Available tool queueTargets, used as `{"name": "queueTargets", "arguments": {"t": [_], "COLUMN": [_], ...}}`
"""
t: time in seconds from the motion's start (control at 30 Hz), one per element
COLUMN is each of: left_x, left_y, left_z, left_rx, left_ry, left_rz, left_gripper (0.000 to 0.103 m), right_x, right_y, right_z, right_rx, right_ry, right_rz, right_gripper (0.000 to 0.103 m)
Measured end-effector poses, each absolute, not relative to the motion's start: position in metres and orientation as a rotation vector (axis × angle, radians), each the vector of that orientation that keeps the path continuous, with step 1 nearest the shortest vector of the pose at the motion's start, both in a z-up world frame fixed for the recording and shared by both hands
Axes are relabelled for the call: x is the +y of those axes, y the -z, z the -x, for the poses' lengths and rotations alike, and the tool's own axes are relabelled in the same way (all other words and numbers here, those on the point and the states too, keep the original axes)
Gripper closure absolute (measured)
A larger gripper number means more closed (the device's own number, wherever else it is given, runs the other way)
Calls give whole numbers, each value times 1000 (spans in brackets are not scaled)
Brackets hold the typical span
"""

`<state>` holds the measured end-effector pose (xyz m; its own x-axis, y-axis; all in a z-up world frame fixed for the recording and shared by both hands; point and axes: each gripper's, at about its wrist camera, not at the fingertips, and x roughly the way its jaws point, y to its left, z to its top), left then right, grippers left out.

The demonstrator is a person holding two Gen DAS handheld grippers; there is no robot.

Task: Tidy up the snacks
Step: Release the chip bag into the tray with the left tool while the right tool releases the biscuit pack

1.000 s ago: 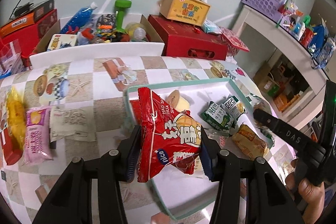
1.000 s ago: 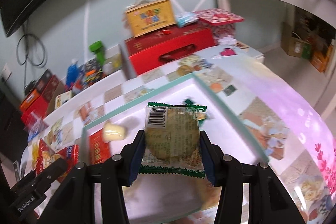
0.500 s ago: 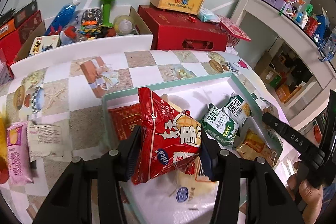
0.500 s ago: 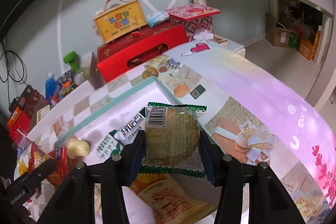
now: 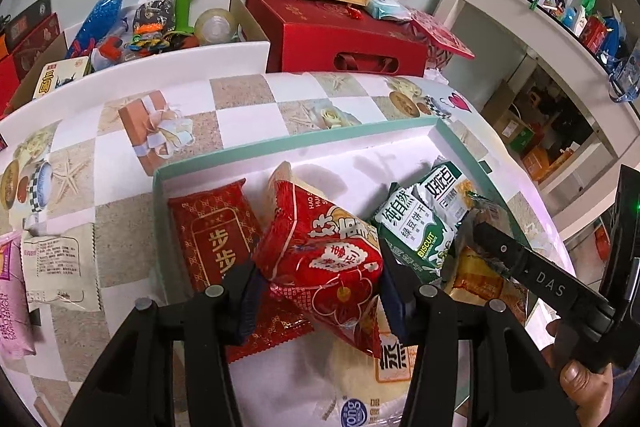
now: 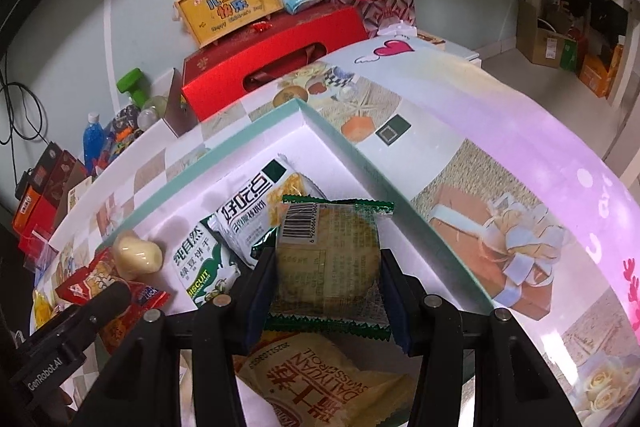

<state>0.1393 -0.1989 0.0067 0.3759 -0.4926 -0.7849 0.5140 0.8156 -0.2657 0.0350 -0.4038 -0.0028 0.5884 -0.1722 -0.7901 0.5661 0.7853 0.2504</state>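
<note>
both fingers, clenched on red snack bag (image 5: 320,263) and green-edged biscuit (image 6: 328,259), have sunk into tray (image 5: 280,157); release next.

even indoor light, pink glare, strong fisheye edge warp

Both wrist views look steeply down, close — sharing the tray (image 5: 280,153).

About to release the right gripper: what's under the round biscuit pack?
Under the biscuit pack, held by the right gripper, lies a yellow Swiss roll bag on the tray. The gripper arms cover whatever is beside it.
</note>
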Motion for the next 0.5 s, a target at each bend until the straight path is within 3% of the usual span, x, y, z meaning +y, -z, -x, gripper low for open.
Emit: {"name": "queueTargets", "arguments": {"t": [0.13, 0.4, 0.5], "left_x": [-198, -184, -175], "left_y": [-5, -13, -17], "left_z": [-136, -129, -126], "left_rx": [1004, 985, 975], "left_ry": [632, 619, 593], "left_rz": [-33, 1, 17], "left_gripper": [40, 33, 26], "right_x": [-402, -394, -389], "right_y": [2, -9, -13], "right_z": [-36, -36, -37], "right_rx": [848, 856, 867], "right_ry": [462, 479, 484], "right_rz": [-505, -455, -423], "right_gripper": [49, 27, 25]}}
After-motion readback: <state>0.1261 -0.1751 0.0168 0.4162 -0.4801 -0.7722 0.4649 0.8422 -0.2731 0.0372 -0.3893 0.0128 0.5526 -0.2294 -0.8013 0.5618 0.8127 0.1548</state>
